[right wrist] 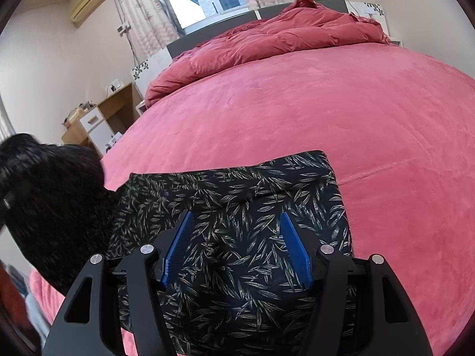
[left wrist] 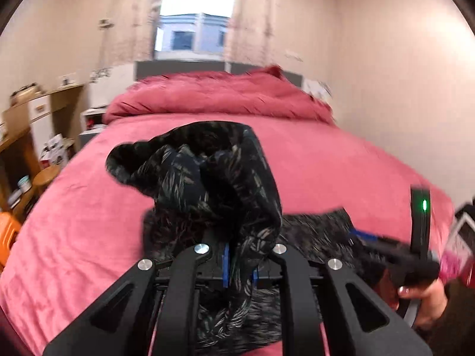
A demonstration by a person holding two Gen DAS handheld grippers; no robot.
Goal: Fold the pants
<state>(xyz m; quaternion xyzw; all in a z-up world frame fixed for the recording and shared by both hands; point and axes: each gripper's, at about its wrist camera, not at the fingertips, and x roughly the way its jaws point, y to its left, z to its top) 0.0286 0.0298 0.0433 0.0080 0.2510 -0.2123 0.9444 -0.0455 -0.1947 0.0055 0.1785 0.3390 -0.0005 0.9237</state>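
The pants, black with a pale leaf print, lie on the near part of a bed covered by a pink sheet. In the right wrist view a flat, folded part of them spreads out beneath and ahead of the right gripper, its far edge straight and its far right corner squared off on the sheet. The right gripper's two blue pads stand well apart, one to each side over the printed cloth, and nothing is pinched between them; whether the pad tips touch the fabric cannot be told. At the left edge of that view a dark, blurred mass of the same cloth rises above the bed. The left wrist view shows this part close up: the left gripper has its jaws together, clamped on a bunched length of the pants, which rises from between the blue pads and billows up and forward in a loose, rumpled heap over the fingers, off the sheet. Below and to the right of it the rest of the garment lies flat on the bed, reaching toward the right gripper, seen at the lower right edge with a green light lit on its body and a hand around its handle. A crumpled red duvet is piled at the far end of the bed.
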